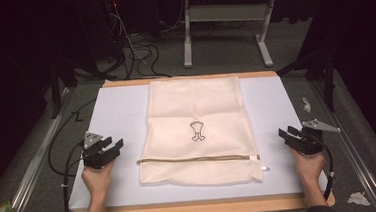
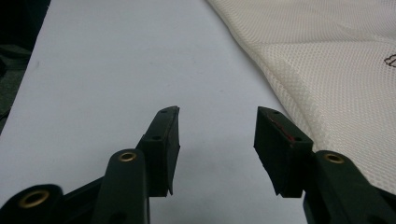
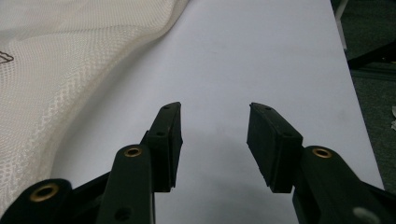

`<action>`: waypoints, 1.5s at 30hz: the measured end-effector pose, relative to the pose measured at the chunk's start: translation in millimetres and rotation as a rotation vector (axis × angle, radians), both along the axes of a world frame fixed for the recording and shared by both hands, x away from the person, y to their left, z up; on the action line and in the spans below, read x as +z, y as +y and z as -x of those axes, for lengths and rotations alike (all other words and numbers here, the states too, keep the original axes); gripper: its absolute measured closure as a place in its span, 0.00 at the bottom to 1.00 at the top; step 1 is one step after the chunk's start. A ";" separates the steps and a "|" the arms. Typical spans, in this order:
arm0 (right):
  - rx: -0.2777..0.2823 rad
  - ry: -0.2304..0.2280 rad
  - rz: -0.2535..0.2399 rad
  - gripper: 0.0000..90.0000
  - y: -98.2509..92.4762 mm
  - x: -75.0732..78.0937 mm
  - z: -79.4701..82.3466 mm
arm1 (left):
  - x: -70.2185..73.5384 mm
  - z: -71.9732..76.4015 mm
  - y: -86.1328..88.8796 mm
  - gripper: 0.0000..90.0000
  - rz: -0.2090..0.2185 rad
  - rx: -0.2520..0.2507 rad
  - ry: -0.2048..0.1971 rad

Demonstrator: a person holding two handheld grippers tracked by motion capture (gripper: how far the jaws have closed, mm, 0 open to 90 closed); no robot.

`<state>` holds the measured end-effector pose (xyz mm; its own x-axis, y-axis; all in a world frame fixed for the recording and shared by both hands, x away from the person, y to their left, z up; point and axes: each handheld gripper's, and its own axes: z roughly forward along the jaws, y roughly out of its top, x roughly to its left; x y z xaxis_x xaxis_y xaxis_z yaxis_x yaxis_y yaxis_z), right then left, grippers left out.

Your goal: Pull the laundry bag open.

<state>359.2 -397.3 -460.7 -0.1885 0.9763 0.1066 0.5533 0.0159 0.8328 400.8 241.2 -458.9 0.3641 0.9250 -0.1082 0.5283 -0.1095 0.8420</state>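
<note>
Resting over the white table cover [image 1: 121, 110] at its left side, the left gripper [image 1: 116, 145] has its jaws spread with only bare surface between them; the right gripper [image 1: 284, 133] sits the same way at the right side, jaws apart and empty. Between them, well apart from both, the cream mesh laundry bag [image 1: 196, 130] lies flat in the table's middle, zipper [image 1: 197, 159] running across near its front edge. The small dark mark [image 1: 197, 131] at its centre is too small to make out. In the left gripper view the bag [image 2: 336, 70] is cut off at the frame edge, as in the right gripper view [image 3: 60, 70].
</note>
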 end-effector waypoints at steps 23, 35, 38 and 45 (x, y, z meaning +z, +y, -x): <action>0.031 0.028 0.052 0.60 12.5 -12.0 -10.1 | -14.2 -11.2 -4.5 0.56 -0.015 0.020 0.025; 0.039 0.008 0.024 0.57 9.2 -13.5 -7.8 | -23.3 -13.5 -13.1 0.56 -0.031 0.020 0.008; 0.040 0.009 0.028 0.55 11.3 -13.7 -6.4 | -23.7 -12.5 -14.0 0.55 -0.038 0.022 -0.001; 0.038 0.009 0.042 0.53 12.0 -14.2 -6.3 | -24.4 -10.5 -10.7 0.52 -0.010 0.028 -0.013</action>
<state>365.5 -385.3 -474.9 -0.2247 0.9721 0.0671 0.5589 0.0721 0.8261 411.2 230.5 -483.3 0.3395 0.9359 -0.0937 0.5199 -0.1037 0.8479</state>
